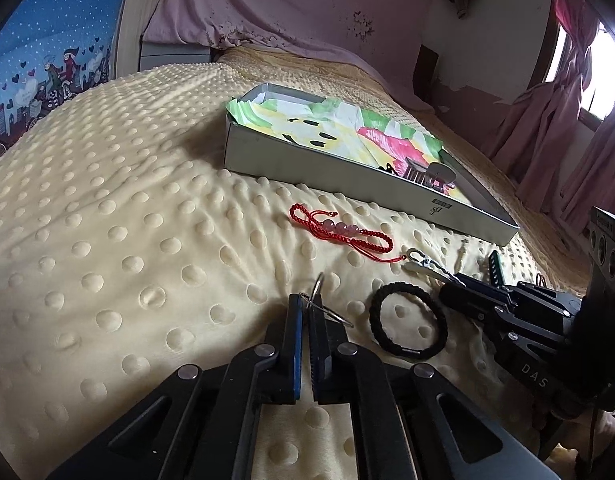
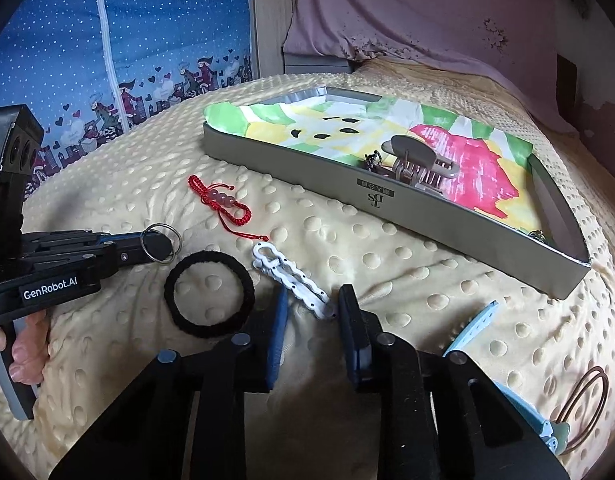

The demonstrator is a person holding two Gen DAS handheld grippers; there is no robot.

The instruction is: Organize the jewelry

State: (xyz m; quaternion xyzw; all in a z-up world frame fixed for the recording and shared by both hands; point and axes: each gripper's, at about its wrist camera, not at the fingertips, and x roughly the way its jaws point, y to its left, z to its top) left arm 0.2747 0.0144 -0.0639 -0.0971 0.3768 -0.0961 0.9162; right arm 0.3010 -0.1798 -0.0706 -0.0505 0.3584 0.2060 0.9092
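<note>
Yellow blanket [image 2: 347, 240]: dotted plush cover over the bed, carrying all the loose pieces.
Left gripper [image 2: 157, 245]: at nine o'clock in the right wrist view, held by a hand [image 2: 21, 354]; its fingers [image 1: 293, 320] are pressed together on the key ring.
Key ring [image 2: 162, 242]: a metal split ring pinched at the left fingertips, with its loop sticking out past them.
Red bracelet [image 2: 223, 204]: braided cord with pale pink beads, lying flat at about eleven o'clock from the black hair tie, near the box's long side.
Black hair tie [image 2: 209, 295]: round band flat on the blanket, just beside the left fingertips and the white clip.
White clip [image 2: 293, 280]: a wavy white chain-like piece lying slantwise, with its lower end between the right fingers.
Right gripper [image 2: 313, 304]: low centre in its own view; its fingers [image 2: 279, 312] stand slightly apart on either side of the clip's end, and no press on it can be seen.
Grey box [image 2: 387, 204]: shallow tray at one o'clock, lined with painted paper; a beige claw clip [image 2: 421, 162] and a small dark trinket rest inside.
Blue strap [image 2: 473, 328]: pale blue strip at four o'clock.
Copper hoops [image 2: 585, 408]: thin wire rings at the far right edge.
</note>
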